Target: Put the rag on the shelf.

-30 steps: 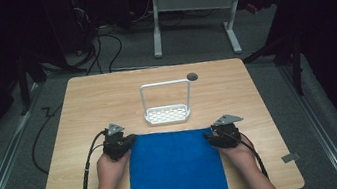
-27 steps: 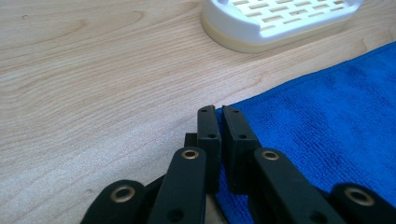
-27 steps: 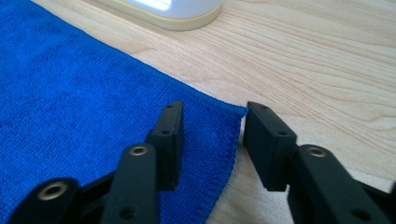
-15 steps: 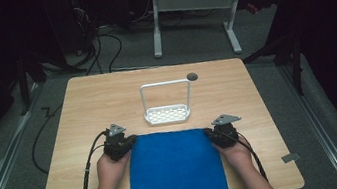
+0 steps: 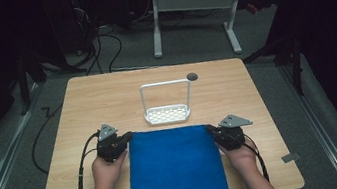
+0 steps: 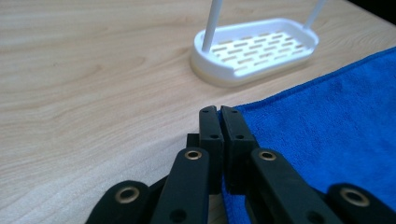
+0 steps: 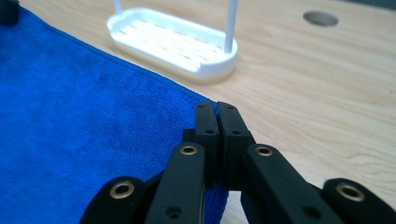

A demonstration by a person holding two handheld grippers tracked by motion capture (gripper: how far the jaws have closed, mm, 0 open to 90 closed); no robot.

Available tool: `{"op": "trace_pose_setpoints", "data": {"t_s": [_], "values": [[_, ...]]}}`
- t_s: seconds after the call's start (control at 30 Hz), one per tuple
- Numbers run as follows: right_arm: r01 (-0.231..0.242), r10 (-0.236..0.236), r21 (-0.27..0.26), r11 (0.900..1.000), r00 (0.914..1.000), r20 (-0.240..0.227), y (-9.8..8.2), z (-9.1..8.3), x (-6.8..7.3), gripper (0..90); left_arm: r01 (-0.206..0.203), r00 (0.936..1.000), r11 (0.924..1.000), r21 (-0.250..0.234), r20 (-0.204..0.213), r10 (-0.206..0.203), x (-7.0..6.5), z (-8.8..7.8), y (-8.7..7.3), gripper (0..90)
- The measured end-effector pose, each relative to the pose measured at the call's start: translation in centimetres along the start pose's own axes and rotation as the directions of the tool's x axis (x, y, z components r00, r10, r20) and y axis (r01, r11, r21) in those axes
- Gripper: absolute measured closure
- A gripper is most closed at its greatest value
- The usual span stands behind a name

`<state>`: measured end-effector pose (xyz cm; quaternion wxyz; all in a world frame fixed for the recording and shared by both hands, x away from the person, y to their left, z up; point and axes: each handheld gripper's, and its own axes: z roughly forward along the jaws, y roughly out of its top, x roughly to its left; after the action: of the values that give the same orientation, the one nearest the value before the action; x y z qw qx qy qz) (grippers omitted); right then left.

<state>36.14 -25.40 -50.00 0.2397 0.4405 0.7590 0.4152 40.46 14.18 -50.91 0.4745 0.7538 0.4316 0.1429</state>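
A light wooden table (image 5: 106, 98) stood in a dim room with grey carpet and a white-legged desk behind it. On the table's near half lay a square blue terry-cloth towel (image 5: 175, 169), its near edge at the table's front edge. The left gripper (image 5: 127, 137) was clamped on the towel's far left corner, and in the left gripper view its black jaws pressed tight together with the blue cloth pinched between them (image 6: 219, 114). The right gripper (image 5: 210, 129) gripped the far right corner in the same way; its jaws had just been closing, and the right gripper view showed them clenched on the towel's edge (image 7: 215, 109). Just beyond the towel's far edge stood a white plastic slotted tray with a tall hoop handle (image 5: 167, 114), apart from the cloth. A small round dark hole (image 5: 192, 76) sat in the tabletop behind the tray.
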Motion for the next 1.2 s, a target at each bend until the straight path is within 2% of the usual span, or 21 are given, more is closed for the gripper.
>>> {"op": "trace_pose_setpoints", "data": {"t_s": [0.1, 0.27, 0.37, 0.53, 0.83, 1.03, 1.2], "values": [[-0.001, 0.001, -0.035, 0.999, 0.9999, -0.011, 0.3, -0.8, 0.2, 88.6, 0.002, 1.0, 0.9995, -0.03, -0.001, -0.002, -0.1, -0.6, 0.3, 88.4], [0.001, -0.002, -0.063, 0.998, 0.9999, -0.014, 0.5, -1.6, 0.3, 88.6, -0.004, 1.0, 0.998, -0.063, -0.004, 0.004, -0.3, -1.3, 0.6, 88.4], [-0.013, 0.011, -0.087, 0.996, 0.9997, -0.022, 0.7, -1.9, 0.3, 88.7, -0.022, 0.9997, 0.9966, -0.079, -0.012, 0.021, -0.6, -1.7, 0.8, 88.4], [-0.001, -0.002, -0.119, 0.993, 0.9997, -0.024, 1.3, -2.7, 0.6, 88.7, -0.036, 0.9993, 0.9935, -0.108, -0.011, 0.035, -1.0, -2.4, 1.3, 88.4], [0.007, -0.011, -0.169, 0.986, 0.9996, -0.026, 2.0, -3.8, 1.1, 88.7, -0.028, 0.9996, 0.9869, -0.159, -0.002, 0.028, -1.3, -3.5, 1.9, 88.4], [0.012, -0.016, -0.204, 0.979, 0.9997, -0.02, 2.5, -4.6, 1.4, 88.7, -0.049, 0.9988, 0.9786, -0.2, -0.004, 0.049, -1.9, -4.6, 2.5, 88.4], [0.022, -0.026, -0.241, 0.97, 0.9995, -0.016, 3.0, -5.4, 1.7, 88.7, -0.06, 0.998, 0.9688, -0.24, 0.001, 0.063, -2.6, -5.6, 3.0, 88.4]]}}
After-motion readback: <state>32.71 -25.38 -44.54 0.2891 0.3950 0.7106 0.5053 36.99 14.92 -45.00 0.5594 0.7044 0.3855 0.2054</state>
